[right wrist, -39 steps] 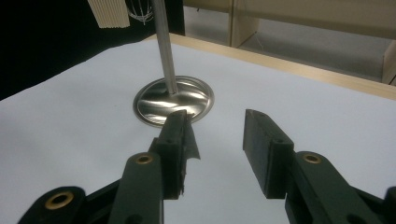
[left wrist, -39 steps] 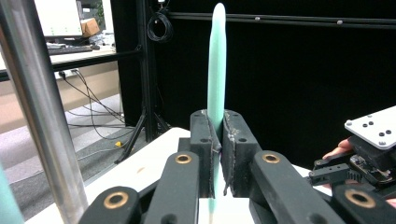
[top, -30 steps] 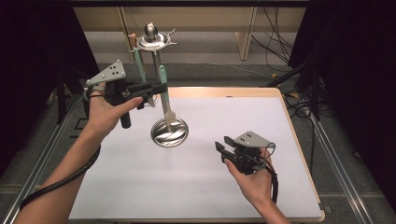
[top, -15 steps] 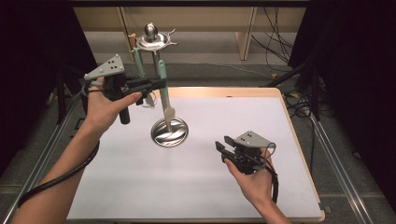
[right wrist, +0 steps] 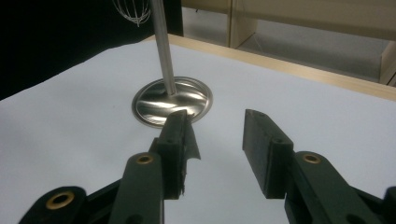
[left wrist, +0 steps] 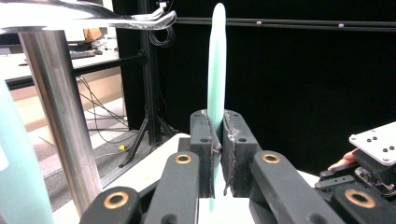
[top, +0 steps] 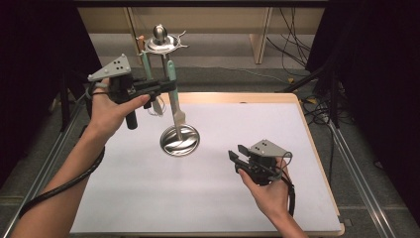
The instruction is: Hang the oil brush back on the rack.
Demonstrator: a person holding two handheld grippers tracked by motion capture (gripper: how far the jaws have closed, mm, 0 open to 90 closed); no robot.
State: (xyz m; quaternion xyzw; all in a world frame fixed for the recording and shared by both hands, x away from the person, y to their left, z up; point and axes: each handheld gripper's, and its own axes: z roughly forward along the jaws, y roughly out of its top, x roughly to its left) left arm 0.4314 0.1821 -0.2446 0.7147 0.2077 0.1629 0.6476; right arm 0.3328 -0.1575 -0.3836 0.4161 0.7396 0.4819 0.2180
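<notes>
Mint-handled utensil (left wrist: 215, 70) upright in left gripper (left wrist: 217, 140), handle up, apparently a spatula.

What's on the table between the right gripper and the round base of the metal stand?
Nothing: in the right gripper view, bare white tabletop runs from the open right gripper to the stand's base.

You have one steel utensil stand (top: 179, 140) near the table's (top: 297, 198) far edge, three utensils on it: two mint-handled ones (top: 171, 79), one wire whisk (top: 155, 106). Two tools: left (top: 168, 87) and right (top: 236, 152).
</notes>
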